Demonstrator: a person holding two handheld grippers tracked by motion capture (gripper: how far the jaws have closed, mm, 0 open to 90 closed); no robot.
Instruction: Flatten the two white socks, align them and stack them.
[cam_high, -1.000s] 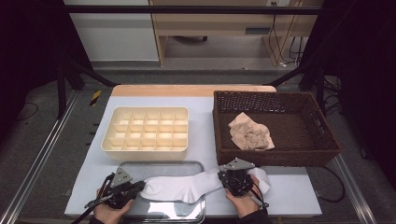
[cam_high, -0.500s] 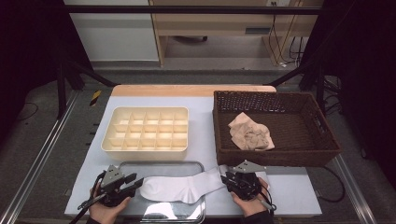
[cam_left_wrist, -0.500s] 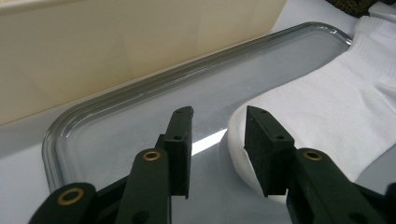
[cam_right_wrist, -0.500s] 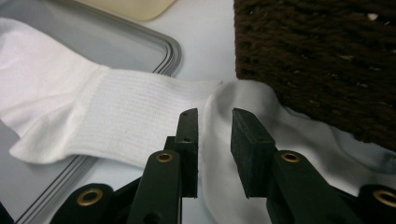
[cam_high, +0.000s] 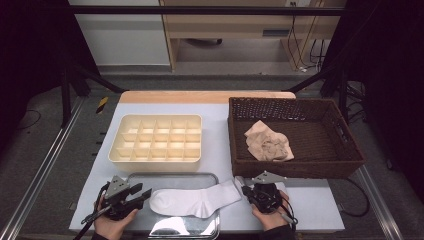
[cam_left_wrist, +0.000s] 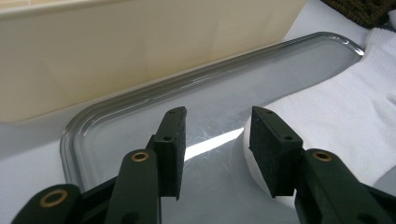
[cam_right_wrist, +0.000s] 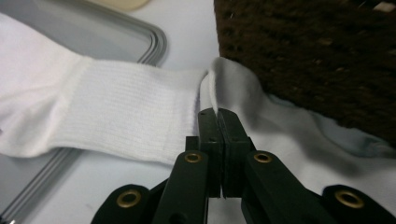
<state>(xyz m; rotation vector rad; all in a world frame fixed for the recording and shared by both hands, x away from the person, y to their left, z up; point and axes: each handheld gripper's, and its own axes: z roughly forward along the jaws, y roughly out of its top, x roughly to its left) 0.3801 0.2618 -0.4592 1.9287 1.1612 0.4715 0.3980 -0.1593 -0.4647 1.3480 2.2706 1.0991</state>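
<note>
the white sock (cam_high: 192, 201) lay across the metal tray (cam_high: 172, 178) at six o'clock on the table. the right gripper (cam_right_wrist: 218, 116) had just clamped its jaws on the cuff edge; the left gripper (cam_left_wrist: 215, 140) had just opened, jaws apart, nothing between them, toe just beside. a thin pinch might slip if pulled, dragging the sock off toward the wicker basket (cam_high: 350, 150).

left gripper (cam_high: 146, 194) fingers parted, right gripper (cam_high: 245, 190) clamped — low
</note>
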